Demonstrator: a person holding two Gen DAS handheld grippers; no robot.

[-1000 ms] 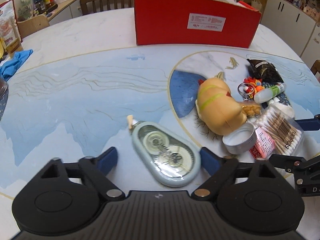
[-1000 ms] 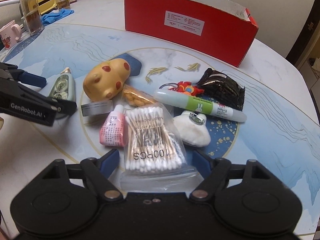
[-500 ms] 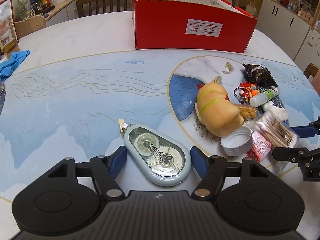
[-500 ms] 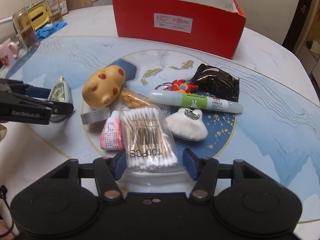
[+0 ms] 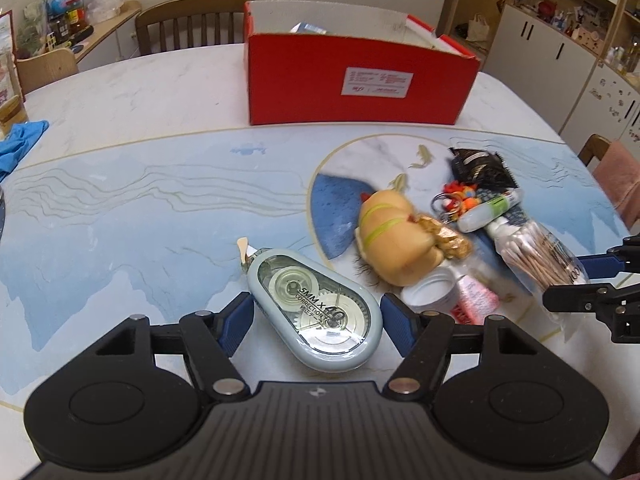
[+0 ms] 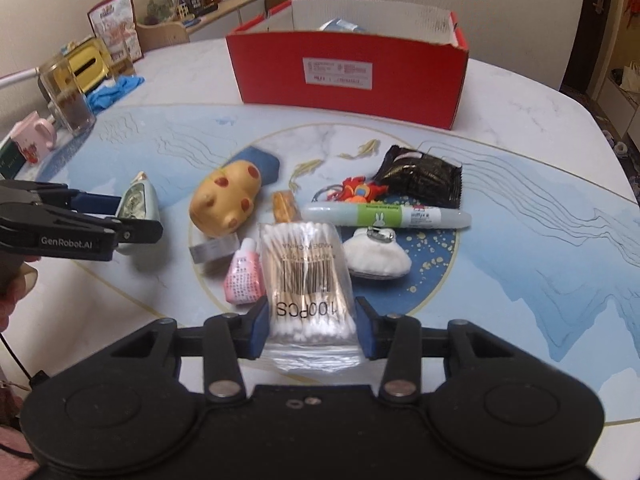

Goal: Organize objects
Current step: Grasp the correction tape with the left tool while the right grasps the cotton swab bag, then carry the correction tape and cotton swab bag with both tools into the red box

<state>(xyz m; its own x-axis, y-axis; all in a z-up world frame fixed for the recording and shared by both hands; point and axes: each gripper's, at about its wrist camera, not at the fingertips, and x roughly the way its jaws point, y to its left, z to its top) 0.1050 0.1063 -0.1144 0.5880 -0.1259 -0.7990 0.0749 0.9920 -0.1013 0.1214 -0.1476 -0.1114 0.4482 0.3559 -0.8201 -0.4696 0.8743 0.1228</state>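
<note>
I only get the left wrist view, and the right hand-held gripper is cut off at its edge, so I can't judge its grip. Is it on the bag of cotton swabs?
Observer: Yes. The right hand-held gripper has just been closing, and both pads press the bag of cotton swabs at its near end.
Operator: Is anything against the bag that might drag along?
Observer: A pink tube lies against its left edge.
Operator: And the other side?
Observer: A white fluffy pouch with a metal clasp sits just right of it. I cannot tell if they touch.
</note>
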